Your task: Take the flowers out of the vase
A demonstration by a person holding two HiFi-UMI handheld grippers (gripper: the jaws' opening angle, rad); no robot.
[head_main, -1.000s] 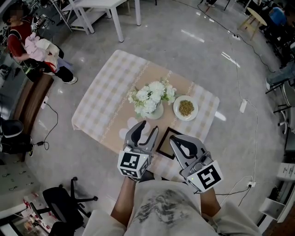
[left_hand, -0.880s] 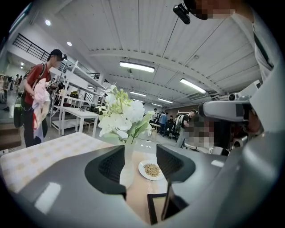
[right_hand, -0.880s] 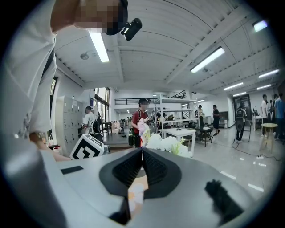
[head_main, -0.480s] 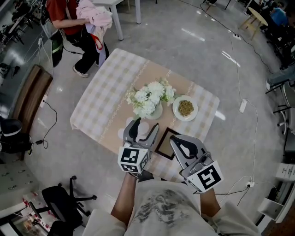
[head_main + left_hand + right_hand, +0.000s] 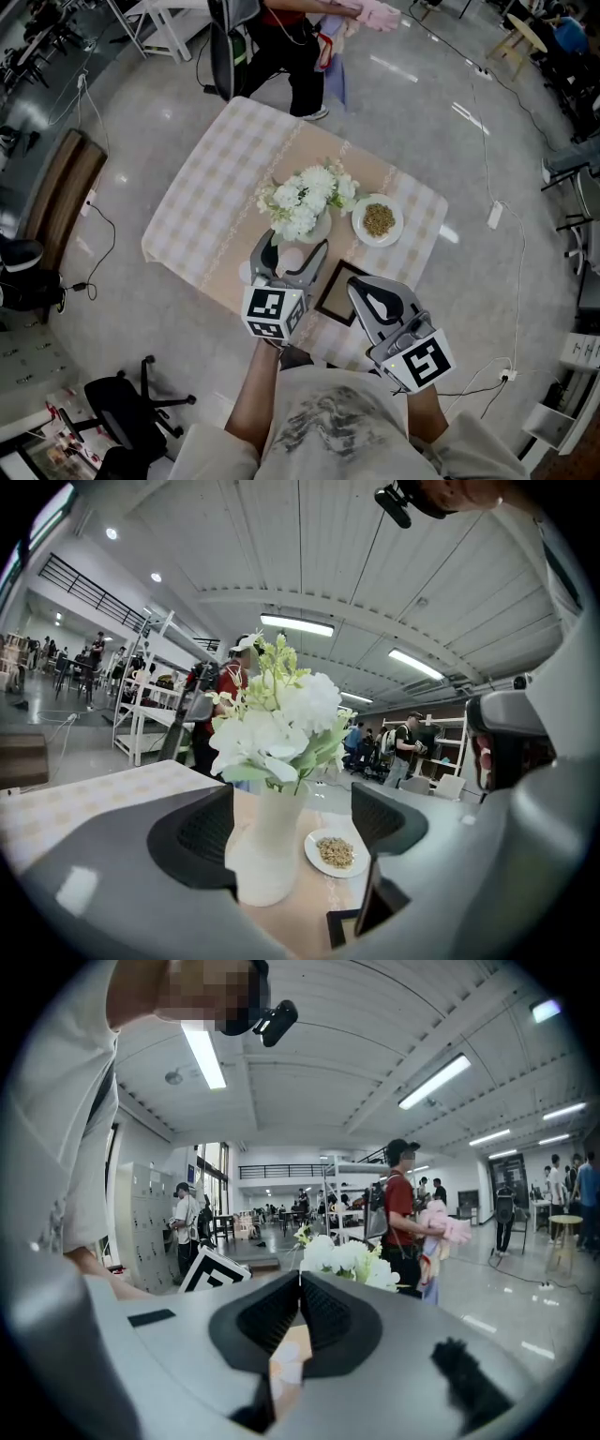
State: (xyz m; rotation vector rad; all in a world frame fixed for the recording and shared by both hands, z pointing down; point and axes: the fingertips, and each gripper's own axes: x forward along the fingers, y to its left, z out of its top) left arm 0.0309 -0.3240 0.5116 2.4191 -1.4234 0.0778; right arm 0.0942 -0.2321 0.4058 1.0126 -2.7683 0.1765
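Two grippers sit near the white vase (image 5: 316, 230): the left gripper (image 5: 295, 244) has just been opening wide and grips nothing, while the right gripper (image 5: 367, 295) has its jaws together, empty.

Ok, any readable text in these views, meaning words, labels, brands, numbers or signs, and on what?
No readable text in any view.
Left cube and right cube: black-and-white square marker patterns, no letters or digits.
Shirt print: a grey graphic, no word can be made out.

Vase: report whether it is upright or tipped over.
Upright. The vase stands on its base on the tablecloth, with the flowers rising from its mouth.
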